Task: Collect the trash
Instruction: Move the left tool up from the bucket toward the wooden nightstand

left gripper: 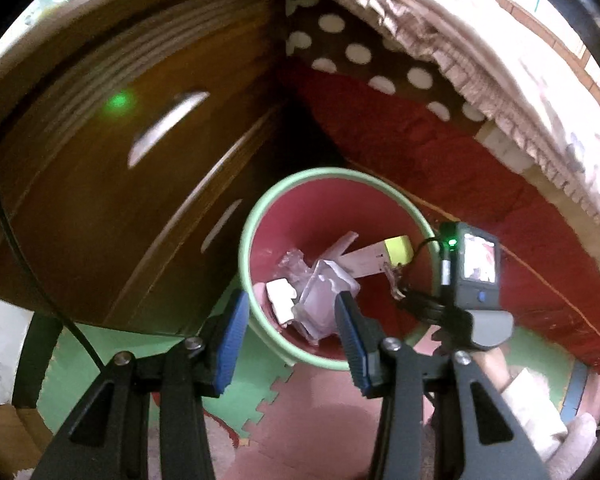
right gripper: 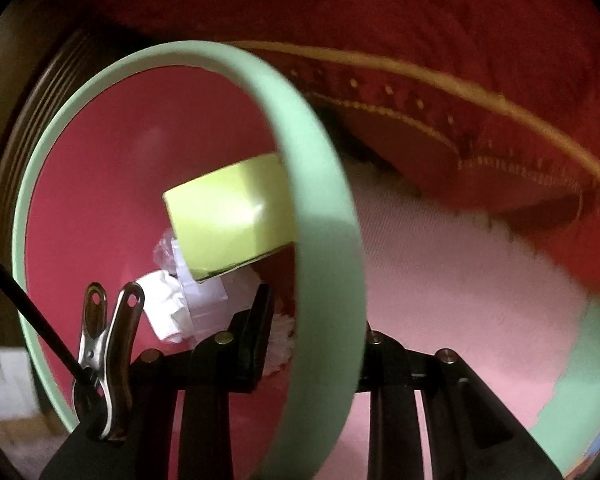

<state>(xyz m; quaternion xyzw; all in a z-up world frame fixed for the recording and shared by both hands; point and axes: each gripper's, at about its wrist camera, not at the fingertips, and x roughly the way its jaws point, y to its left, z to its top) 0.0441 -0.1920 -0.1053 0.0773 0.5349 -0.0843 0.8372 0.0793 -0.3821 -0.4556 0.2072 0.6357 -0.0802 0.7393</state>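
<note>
Left gripper (left gripper: 290, 338): in the left wrist view its blue-padded jaws stand partly apart with nothing between them, poised over the near edge of the bin.
Bin (left gripper: 260, 216): a round bin, red inside with a pale green rim, stands on foam floor mats beside a wooden dresser (left gripper: 100, 184) and a red-draped bed (left gripper: 480, 208).
Trash in bin (left gripper: 320, 288): crumpled white paper and clear wrap lie at the bottom; a yellow-green box (left gripper: 398, 250) leans against the far wall.
Right gripper, from the left: its body and small screen sit at the bin's right rim.
Right gripper (right gripper: 314, 320): in the right wrist view the jaws straddle the green rim, one finger inside the bin, one outside; they look clamped on it.
Box from the right (right gripper: 228, 212): inside the bin, just past the rim.
Step in hand: judged, steadying the bin while trash is dropped in; the left looks emptied.
Next move: probably send the left to find another piece, keeping the right's hold steady.
</note>
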